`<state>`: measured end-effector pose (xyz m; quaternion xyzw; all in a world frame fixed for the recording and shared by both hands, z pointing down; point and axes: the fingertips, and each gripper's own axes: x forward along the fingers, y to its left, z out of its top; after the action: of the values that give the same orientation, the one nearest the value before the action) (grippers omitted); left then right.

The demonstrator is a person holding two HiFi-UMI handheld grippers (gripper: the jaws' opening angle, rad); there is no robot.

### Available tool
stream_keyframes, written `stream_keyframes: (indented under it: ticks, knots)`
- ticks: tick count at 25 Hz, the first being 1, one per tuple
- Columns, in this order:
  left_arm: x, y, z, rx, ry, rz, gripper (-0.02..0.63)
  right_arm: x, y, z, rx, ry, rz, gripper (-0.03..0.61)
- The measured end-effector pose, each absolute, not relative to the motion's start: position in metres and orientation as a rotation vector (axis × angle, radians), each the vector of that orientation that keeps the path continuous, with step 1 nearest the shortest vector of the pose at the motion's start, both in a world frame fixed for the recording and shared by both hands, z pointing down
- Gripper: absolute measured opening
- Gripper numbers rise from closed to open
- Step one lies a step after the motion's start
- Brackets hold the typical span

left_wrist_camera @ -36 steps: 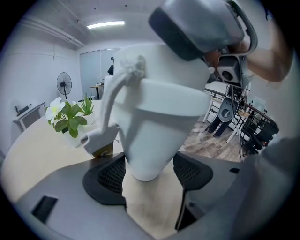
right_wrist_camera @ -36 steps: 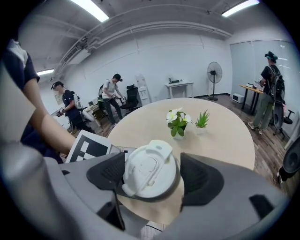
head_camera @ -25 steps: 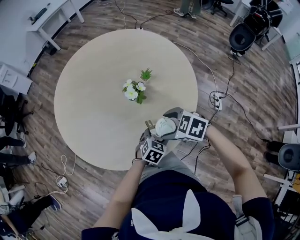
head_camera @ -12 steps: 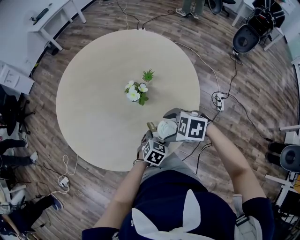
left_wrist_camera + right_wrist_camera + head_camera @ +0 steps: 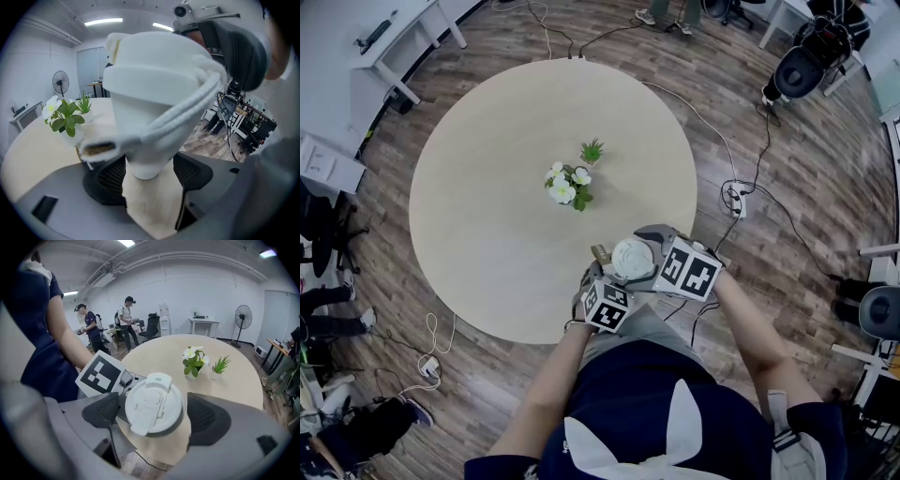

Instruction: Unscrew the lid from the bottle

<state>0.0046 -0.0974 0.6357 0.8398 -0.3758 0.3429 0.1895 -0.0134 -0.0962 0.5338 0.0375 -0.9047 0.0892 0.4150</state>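
1. Since a second ago, the right gripper (image 5: 154,411) has rolled a little, so its marker cube (image 5: 692,270) sits more tilted in the head view. The left gripper (image 5: 147,171) has kept its place
2. Jaws of the right gripper have just been opening. They now stand spread, with the one lid (image 5: 152,404) between the two pads and a gap showing on each side, so nothing is pinched
3. Jaws of the left gripper are pressed onto the narrow bottom end of the one white bottle (image 5: 154,108), one pad on each side, holding it up
4. One white strap (image 5: 187,108) runs slantwise across the bottle and ends in one tan tag (image 5: 96,149) at its left
5. Held in the air over the near right edge of the one round table (image 5: 487,187), just in front of the person, the bottle has its lid on and facing the right gripper
6. Two marker cubes show in the head view, the left gripper's cube (image 5: 607,306) being the nearer one, touching or almost touching the right one's housing
7. Two small plants stand near the middle of the table, well apart from the bottle: one pot of white flowers (image 5: 565,185) and, just beyond it to the right, one green plant (image 5: 592,150)
8. Two people (image 5: 86,324) stand at the far left of the room in the right gripper view, and one fan (image 5: 242,317) stands at the far right
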Motion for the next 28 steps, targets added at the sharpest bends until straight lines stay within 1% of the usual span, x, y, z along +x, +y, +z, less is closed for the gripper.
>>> stream_keyframes:
  ticks: [5,12,28]
  knots:
    - [0.004,-0.098,0.634,2.362,-1.056,0.966,0.325,-0.016,-0.101,0.544,0.236,-2.294,0.22,0.448]
    - [0.004,-0.097,0.636,2.363,-1.049,0.973,0.325,-0.019,-0.104,0.551,0.321,-2.338,0.29,0.459]
    - [0.004,-0.098,0.638,2.36,-1.047,0.983,0.324,-0.016,-0.111,0.55,0.503,-2.432,0.339,0.453]
